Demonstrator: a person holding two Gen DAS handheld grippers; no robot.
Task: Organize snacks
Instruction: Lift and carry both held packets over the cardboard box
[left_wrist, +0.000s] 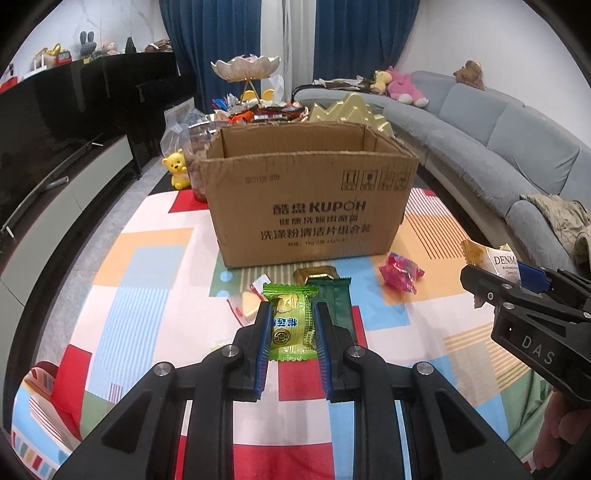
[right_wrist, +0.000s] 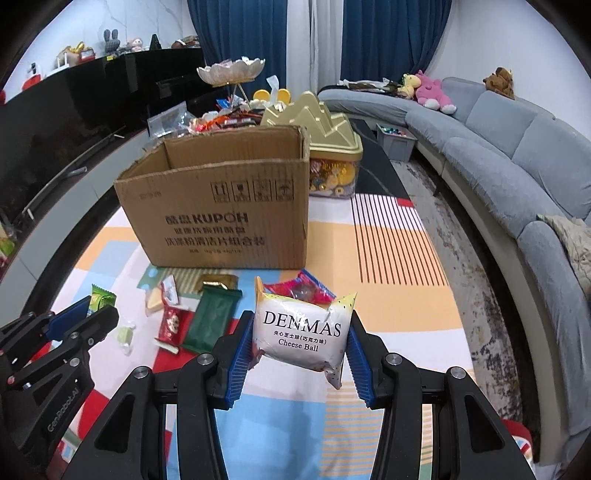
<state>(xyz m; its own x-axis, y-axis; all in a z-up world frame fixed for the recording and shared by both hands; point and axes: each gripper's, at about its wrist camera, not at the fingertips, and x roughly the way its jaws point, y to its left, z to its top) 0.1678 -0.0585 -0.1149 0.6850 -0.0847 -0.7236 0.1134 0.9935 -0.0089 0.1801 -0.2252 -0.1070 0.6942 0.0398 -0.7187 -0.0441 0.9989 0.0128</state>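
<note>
An open cardboard box (left_wrist: 310, 199) stands on a colourful mat; it also shows in the right wrist view (right_wrist: 221, 214). My left gripper (left_wrist: 291, 314) is shut on a green snack packet (left_wrist: 290, 321), held above the mat in front of the box. My right gripper (right_wrist: 301, 332) is shut on a white Denmas cheese ball packet (right_wrist: 303, 332); this packet shows at the right of the left wrist view (left_wrist: 495, 258). Loose snacks lie before the box: a dark green bar (right_wrist: 214, 317), a gold packet (left_wrist: 316, 275), a pink packet (left_wrist: 400, 273), a red-white packet (right_wrist: 171, 321).
A gold-lidded candy tub (right_wrist: 332, 162) stands behind the box on the right, with a heap of snacks and a tiered dish (left_wrist: 245, 68) behind. A grey sofa (right_wrist: 517, 155) curves along the right. A dark TV cabinet (left_wrist: 55, 129) runs along the left. A yellow bear (left_wrist: 177, 170) stands left of the box.
</note>
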